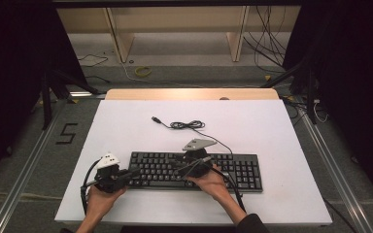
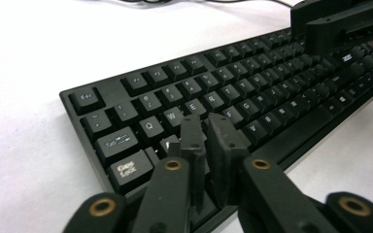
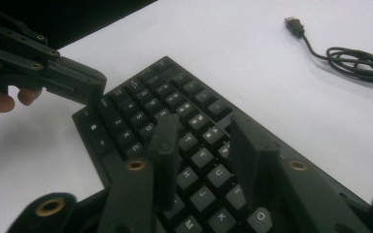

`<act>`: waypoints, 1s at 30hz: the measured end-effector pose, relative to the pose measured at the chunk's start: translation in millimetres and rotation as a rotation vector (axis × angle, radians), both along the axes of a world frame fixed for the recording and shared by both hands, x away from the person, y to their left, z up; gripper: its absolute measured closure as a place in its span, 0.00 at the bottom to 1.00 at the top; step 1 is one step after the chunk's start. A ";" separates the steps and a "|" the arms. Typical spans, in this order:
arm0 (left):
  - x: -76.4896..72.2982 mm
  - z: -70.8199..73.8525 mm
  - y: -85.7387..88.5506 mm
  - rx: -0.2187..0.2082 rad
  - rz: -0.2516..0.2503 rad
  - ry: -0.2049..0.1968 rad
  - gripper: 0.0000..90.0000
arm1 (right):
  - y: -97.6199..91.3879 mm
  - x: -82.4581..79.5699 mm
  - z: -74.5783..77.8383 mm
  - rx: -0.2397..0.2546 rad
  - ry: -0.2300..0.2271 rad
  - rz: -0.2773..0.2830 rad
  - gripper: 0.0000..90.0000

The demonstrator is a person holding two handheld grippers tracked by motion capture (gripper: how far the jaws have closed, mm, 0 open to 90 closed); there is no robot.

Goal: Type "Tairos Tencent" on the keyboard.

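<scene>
High view: I see the black full-size plastic keyboard lying on the white table sheet, my left gripper at its left end, my right gripper over its middle. Risk: pressing down may skid the board.

Left gripper view: jaws nearly together over the A–S keys; neighbouring keys may get hit.

Right gripper view: jaws apart, over the Y–U keys, gripping nothing.

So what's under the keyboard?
The keyboard lies flat on the white table. Whatever sits beneath it is covered, so nothing else can be seen there.
</scene>
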State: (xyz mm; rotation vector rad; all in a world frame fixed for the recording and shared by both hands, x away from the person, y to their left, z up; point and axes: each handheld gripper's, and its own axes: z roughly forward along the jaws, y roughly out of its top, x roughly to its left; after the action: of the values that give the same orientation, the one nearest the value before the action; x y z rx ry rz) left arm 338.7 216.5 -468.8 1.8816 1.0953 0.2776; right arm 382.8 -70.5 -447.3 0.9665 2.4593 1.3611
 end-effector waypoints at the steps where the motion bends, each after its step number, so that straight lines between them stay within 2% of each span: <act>1: 0.2 -0.3 0.2 0.008 0.001 0.003 0.95 | 0.0 0.0 0.0 0.000 0.000 0.000 0.75; 3: 0.8 -1.1 0.7 0.026 0.002 0.014 0.98 | 5.9 2.3 -2.4 -0.012 0.007 0.010 0.80; 8: 1.5 -2.2 1.4 0.033 0.006 0.031 0.99 | 13.5 6.2 -5.4 -0.021 0.019 0.017 0.90; 10: 1.8 -2.9 1.6 0.042 0.003 0.039 0.99 | 13.5 6.2 -5.4 -0.021 0.019 0.017 0.90; 11: 2.2 -3.7 1.5 0.052 0.004 0.050 0.99 | 17.3 8.0 -7.0 -0.022 0.024 0.021 0.95; 12: 2.2 -3.7 1.5 0.052 0.004 0.050 0.99 | 17.3 8.0 -7.0 -0.022 0.024 0.021 0.95; 13: 2.5 -4.3 1.5 0.059 0.004 0.056 0.99 | 22.6 9.6 -9.3 -0.037 0.036 0.022 1.00; 22: 2.8 -4.4 2.2 0.075 0.009 0.061 0.99 | 36.3 14.3 -18.5 -0.072 0.062 0.031 1.00; 30: 2.9 -4.3 2.7 0.081 0.010 0.064 0.99 | 39.4 16.9 -22.9 -0.089 0.068 0.026 1.00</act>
State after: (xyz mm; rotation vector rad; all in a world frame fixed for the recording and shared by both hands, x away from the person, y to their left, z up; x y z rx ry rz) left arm 341.6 219.2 -473.1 1.9686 1.1523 0.2725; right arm 399.7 -31.0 -470.2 0.9794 2.5668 1.2340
